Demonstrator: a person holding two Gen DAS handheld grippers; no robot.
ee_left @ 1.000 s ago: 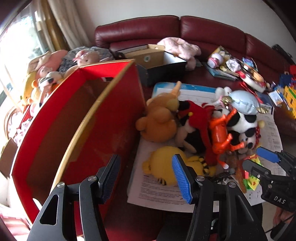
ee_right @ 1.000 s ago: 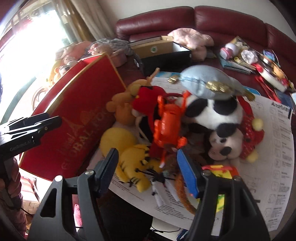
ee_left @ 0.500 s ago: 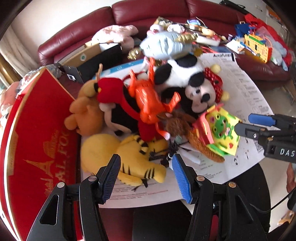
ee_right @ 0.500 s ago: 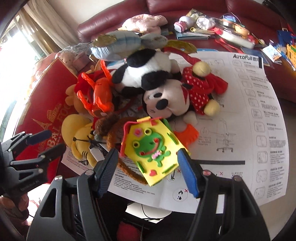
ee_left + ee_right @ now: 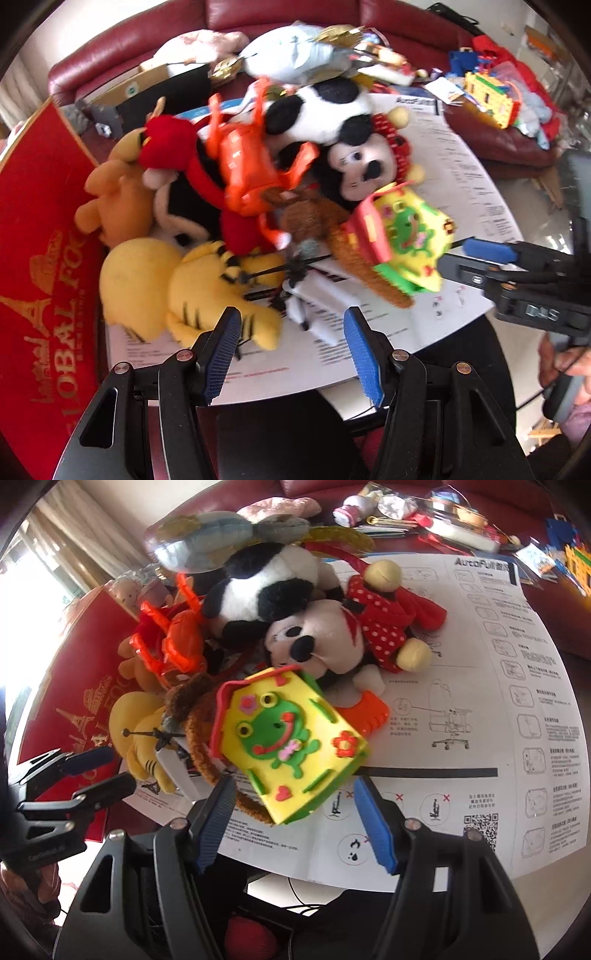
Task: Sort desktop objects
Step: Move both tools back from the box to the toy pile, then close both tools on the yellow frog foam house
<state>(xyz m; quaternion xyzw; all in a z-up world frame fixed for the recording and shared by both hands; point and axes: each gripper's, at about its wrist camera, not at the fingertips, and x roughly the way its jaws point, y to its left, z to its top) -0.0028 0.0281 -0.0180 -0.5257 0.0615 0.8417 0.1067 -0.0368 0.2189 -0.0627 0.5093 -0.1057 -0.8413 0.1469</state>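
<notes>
A yellow foam house (image 5: 295, 738) with a green frog face lies tilted against the toy pile on the paper sheet (image 5: 480, 701), just ahead of the right gripper (image 5: 295, 819), whose fingers stand apart. The left gripper (image 5: 291, 347), also spread and empty, faces a yellow striped plush (image 5: 192, 288). Only the right view shows the sheet's chair drawing.

A red leather sofa (image 5: 369, 14) is standing beyond the table's far edge, with curtains (image 5: 62, 546) hanging at the far-left corner.
</notes>
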